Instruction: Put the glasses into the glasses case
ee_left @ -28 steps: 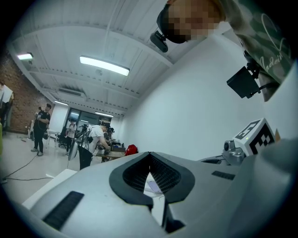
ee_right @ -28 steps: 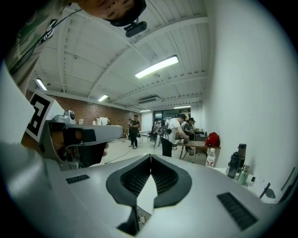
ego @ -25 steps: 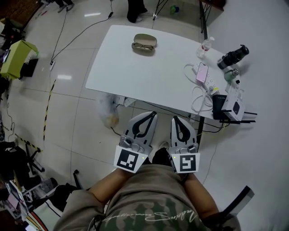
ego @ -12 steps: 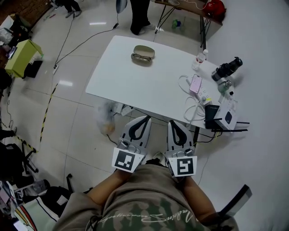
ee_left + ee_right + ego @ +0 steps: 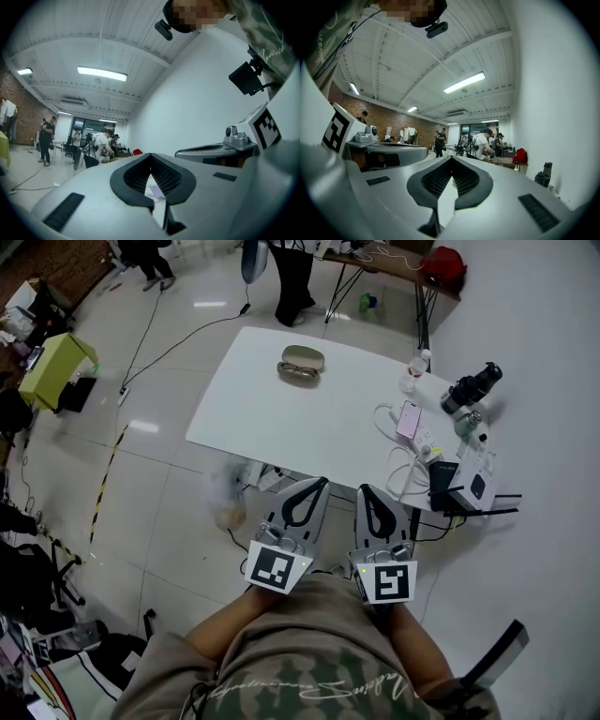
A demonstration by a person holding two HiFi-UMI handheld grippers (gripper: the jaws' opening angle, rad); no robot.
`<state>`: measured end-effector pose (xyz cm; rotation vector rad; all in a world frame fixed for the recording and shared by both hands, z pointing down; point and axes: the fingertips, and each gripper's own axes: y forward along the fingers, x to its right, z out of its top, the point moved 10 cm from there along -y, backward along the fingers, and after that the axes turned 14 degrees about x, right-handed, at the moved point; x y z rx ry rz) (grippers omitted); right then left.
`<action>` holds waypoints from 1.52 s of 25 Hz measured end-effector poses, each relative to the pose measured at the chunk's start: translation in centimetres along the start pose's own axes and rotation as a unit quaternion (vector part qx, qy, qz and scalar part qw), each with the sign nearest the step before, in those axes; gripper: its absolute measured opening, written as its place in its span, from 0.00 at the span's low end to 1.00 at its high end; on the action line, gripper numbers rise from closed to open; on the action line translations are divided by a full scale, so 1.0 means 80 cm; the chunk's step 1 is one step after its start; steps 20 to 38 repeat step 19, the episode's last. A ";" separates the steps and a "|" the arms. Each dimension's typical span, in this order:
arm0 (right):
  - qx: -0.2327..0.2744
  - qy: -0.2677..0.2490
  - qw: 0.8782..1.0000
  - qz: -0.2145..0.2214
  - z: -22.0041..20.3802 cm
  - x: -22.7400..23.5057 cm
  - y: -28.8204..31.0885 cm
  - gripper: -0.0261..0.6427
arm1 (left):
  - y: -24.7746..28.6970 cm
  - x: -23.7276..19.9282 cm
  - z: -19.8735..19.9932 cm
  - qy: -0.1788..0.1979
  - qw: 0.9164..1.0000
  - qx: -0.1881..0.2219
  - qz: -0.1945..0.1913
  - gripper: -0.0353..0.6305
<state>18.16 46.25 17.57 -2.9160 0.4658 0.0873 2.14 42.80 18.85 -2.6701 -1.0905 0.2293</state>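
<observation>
My left hand-held gripper (image 5: 315, 484) and right hand-held gripper (image 5: 367, 491): jaws together, empty, by my waist, short of the counter (image 5: 309, 423). Glasses (image 5: 298, 372) just beside case (image 5: 303, 356), far side.

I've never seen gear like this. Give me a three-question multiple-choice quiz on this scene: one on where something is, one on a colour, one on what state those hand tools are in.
1. Where are the glasses?
A. On the table, beside the glasses case
B. Inside the glasses case
C. On the floor

2. What colour is the table?
A. Brown
B. Green
C. White

3. How do the jaws of the left gripper and right gripper stand?
A. Both wide open
B. Both shut, holding nothing
C. Left shut on the glasses

Answers:
1 A: the head view shows them on the tabletop at the case's near side.
2 C: its top is plain white.
3 B: each gripper view shows the jaw tips meeting with nothing between them.
</observation>
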 end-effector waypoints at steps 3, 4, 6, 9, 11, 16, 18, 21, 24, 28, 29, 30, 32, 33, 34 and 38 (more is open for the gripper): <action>0.017 0.003 1.000 0.002 -0.001 -0.003 -0.001 0.06 | 0.002 0.000 0.002 -0.001 1.000 0.002 -0.006 0.06; 0.021 0.002 1.000 0.002 0.000 -0.004 -0.002 0.06 | 0.002 0.001 0.004 0.003 1.000 0.004 -0.010 0.06; 0.021 -0.003 1.000 -0.001 0.003 -0.006 -0.002 0.06 | 0.000 0.004 0.006 0.008 1.000 0.006 -0.018 0.06; 0.009 -0.010 1.000 -0.003 0.003 -0.007 -0.004 0.06 | -0.002 0.010 0.009 0.009 1.000 0.009 -0.025 0.06; 0.010 -0.017 1.000 0.003 0.002 -0.009 -0.006 0.06 | -0.003 0.012 0.008 0.008 1.000 0.010 -0.026 0.06; 0.029 -0.026 0.999 0.019 0.001 -0.015 -0.007 0.06 | -0.009 0.015 0.008 0.008 1.000 0.009 -0.024 0.06; 0.012 -0.016 1.000 0.011 0.004 -0.019 -0.007 0.06 | -0.015 0.016 0.009 0.010 1.000 0.008 -0.023 0.06; 0.002 -0.011 1.000 0.007 0.005 -0.021 -0.007 0.06 | -0.017 0.017 0.009 0.010 1.000 0.008 -0.023 0.06; 0.002 -0.011 1.000 0.007 0.005 -0.021 -0.007 0.06 | -0.017 0.017 0.009 0.010 1.000 0.008 -0.023 0.06; 0.002 -0.011 1.000 0.007 0.005 -0.021 -0.007 0.06 | -0.017 0.017 0.009 0.010 1.000 0.008 -0.023 0.06; 0.002 -0.011 1.000 0.007 0.005 -0.021 -0.007 0.06 | -0.017 0.017 0.009 0.010 1.000 0.008 -0.023 0.06; 0.002 -0.011 1.000 0.007 0.005 -0.021 -0.007 0.06 | -0.017 0.017 0.009 0.010 1.000 0.008 -0.023 0.06; 0.002 -0.011 1.000 0.007 0.005 -0.021 -0.007 0.06 | -0.017 0.017 0.009 0.010 1.000 0.008 -0.023 0.06; 0.002 -0.011 1.000 0.007 0.005 -0.021 -0.007 0.06 | -0.017 0.017 0.009 0.010 1.000 0.008 -0.023 0.06; 0.002 -0.011 1.000 0.007 0.005 -0.021 -0.007 0.06 | -0.017 0.017 0.009 0.010 1.000 0.008 -0.023 0.06; 0.002 -0.011 1.000 0.007 0.005 -0.021 -0.007 0.06 | -0.017 0.017 0.009 0.010 1.000 0.008 -0.023 0.06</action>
